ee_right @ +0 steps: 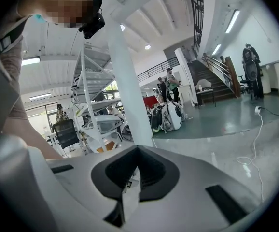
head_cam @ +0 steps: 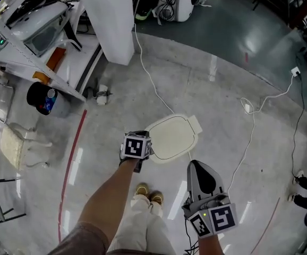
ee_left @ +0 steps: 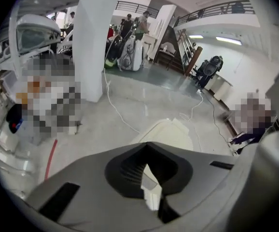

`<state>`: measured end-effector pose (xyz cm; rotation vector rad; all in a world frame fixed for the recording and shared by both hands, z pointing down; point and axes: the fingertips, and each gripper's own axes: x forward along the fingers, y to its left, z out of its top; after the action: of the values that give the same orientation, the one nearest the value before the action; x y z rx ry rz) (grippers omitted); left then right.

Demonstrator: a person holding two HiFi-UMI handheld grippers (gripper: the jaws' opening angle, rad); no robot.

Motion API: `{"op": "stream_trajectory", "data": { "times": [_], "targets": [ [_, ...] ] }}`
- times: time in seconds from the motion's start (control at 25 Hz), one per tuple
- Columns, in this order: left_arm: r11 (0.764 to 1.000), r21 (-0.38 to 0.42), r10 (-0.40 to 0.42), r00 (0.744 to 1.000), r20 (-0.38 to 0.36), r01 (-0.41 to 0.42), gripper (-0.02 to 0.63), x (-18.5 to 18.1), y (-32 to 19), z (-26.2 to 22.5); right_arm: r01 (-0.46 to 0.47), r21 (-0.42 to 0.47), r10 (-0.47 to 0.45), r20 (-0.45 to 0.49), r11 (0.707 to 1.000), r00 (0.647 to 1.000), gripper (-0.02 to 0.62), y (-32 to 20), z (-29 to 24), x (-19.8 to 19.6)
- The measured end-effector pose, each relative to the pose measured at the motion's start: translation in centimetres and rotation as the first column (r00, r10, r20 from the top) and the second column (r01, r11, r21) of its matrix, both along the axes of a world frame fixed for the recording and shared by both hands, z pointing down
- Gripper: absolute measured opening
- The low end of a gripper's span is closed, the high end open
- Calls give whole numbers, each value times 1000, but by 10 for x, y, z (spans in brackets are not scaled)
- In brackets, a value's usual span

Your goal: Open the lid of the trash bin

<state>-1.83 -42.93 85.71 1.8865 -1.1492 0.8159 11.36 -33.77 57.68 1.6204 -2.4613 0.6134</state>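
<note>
The trash bin stands on the floor just ahead of my feet, its cream lid (head_cam: pixel 170 137) lying flat and closed. The same lid (ee_left: pixel 171 132) shows past the left jaws in the left gripper view. My left gripper (head_cam: pixel 142 143) hovers at the lid's left edge, mostly hidden under its marker cube. In its own view the left gripper (ee_left: pixel 148 146) has its grey jaws together with nothing held. My right gripper (head_cam: pixel 194 165) hangs lower right of the bin, apart from it, jaws together. In its own view the right gripper (ee_right: pixel 137 149) points away at the room.
A white pillar (head_cam: pixel 113 20) rises behind the bin. A white cable (head_cam: pixel 152 81) runs from it toward the lid, and another cable (head_cam: pixel 247 108) crosses the floor at right. A black bucket (head_cam: pixel 44 97), a shelving rack and a white chair (head_cam: pixel 18 142) stand at left. Another person's feet (head_cam: pixel 302 187) are at right.
</note>
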Motion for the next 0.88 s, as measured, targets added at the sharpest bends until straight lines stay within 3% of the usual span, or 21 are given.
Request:
{"op": "stream_trajectory", "data": {
  "times": [0.12,0.24,0.88],
  "targets": [
    [995,-103,2,999,35,1,-2,-4,34,39,-3,-22,3,3,1000,1000,34,2,15,3],
    [988,-155,16,999,49,-8,-2,-2,58,63,-5,-41,5,4,999,1000,34,4,27,7],
    [976,-208,75,994,80,-57,-2,7,73,112,-28,-100,28,-4,995,1000,34,13,65,21]
  ]
}}
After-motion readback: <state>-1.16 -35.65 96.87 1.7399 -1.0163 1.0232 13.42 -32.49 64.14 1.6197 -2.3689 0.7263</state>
